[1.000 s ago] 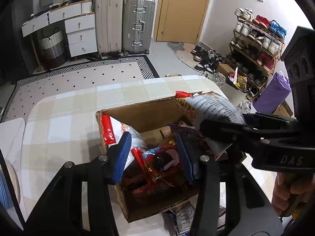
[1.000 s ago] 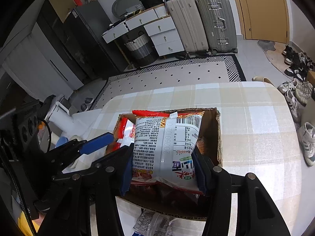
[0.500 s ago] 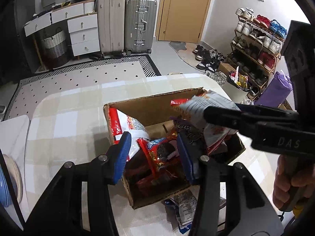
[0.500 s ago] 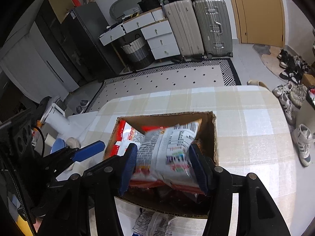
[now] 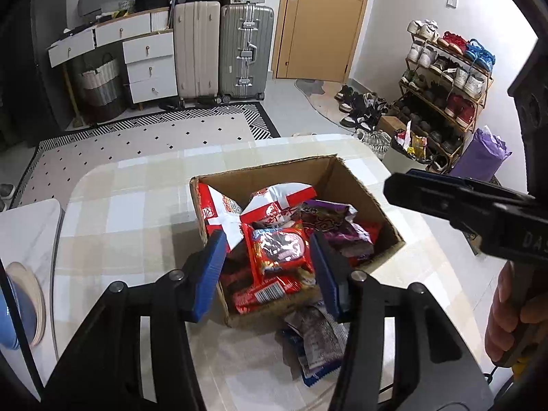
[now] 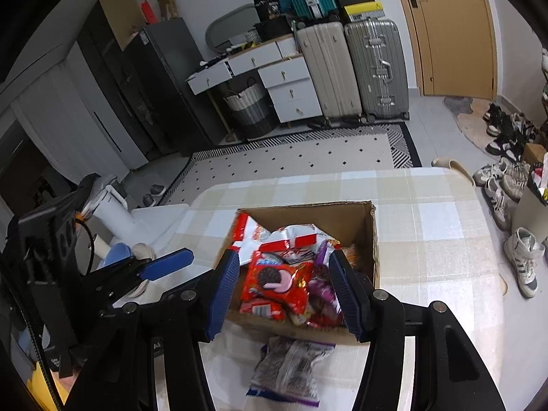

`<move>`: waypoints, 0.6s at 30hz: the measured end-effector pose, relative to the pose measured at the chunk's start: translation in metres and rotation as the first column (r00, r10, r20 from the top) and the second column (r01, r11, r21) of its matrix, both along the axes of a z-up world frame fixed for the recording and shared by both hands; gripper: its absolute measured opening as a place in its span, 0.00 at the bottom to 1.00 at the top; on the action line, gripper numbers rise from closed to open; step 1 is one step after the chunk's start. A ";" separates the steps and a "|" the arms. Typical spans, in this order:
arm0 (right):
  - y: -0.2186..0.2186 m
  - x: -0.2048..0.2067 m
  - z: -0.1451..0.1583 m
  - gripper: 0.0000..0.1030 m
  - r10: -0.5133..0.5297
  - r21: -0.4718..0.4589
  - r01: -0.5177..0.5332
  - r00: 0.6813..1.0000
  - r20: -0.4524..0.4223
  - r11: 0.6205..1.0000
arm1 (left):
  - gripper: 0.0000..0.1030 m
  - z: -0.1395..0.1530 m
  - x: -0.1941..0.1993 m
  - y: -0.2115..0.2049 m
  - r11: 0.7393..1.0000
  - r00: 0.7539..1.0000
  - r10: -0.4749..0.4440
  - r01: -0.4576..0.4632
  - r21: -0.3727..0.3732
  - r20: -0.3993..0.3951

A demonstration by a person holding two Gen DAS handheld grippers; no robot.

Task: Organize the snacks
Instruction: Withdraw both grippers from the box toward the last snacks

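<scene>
An open cardboard box point(image 5: 274, 167) point(image 6: 308, 207) stands on the checked table, full of snack packs. A white and red bag point(image 5: 281, 195) point(image 6: 298, 236) lies on top at the back. In front of it are a red cookie pack point(image 5: 279, 250) point(image 6: 277, 277) and a purple pack point(image 5: 328, 219) point(image 6: 322, 284). My left gripper point(image 5: 267, 236) hovers above the box's near side; its jaws are opening and grip nothing. My right gripper point(image 6: 285, 257) is open and empty above the box too. A grey cookie packet point(image 5: 315, 339) point(image 6: 291, 366) lies on the table before the box.
A white side table point(image 5: 27, 226) with a blue object adjoins the table on the left. A hand point(image 5: 507, 315) grips the right gripper's handle. The table's far edge drops to a patterned rug point(image 6: 291, 157); suitcases point(image 5: 219, 48) and a shoe rack point(image 5: 445, 78) stand beyond.
The right gripper let go of the white and red bag, which now lies in the box. Both grippers rose and drew back from the box.
</scene>
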State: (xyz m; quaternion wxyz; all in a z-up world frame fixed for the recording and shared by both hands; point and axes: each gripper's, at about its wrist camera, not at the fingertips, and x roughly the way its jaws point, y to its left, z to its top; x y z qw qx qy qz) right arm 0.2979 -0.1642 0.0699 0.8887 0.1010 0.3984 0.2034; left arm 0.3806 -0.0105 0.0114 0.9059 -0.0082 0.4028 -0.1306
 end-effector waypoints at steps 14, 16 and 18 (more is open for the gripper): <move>-0.016 -0.135 0.035 0.68 0.004 0.022 -0.009 0.974 0.226 1.000 | 0.56 0.039 -0.110 0.010 0.997 0.995 0.033 -0.026 -0.074 0.092; -0.018 -0.152 0.038 0.69 -0.001 0.026 -0.007 0.966 0.259 1.000 | 0.60 0.044 -0.132 0.013 0.996 0.991 0.046 -0.036 -0.076 0.127; -0.020 -0.168 0.039 0.77 -0.017 0.038 0.006 0.957 0.288 0.999 | 0.66 0.049 -0.153 0.015 0.996 0.985 0.062 -0.051 -0.072 0.159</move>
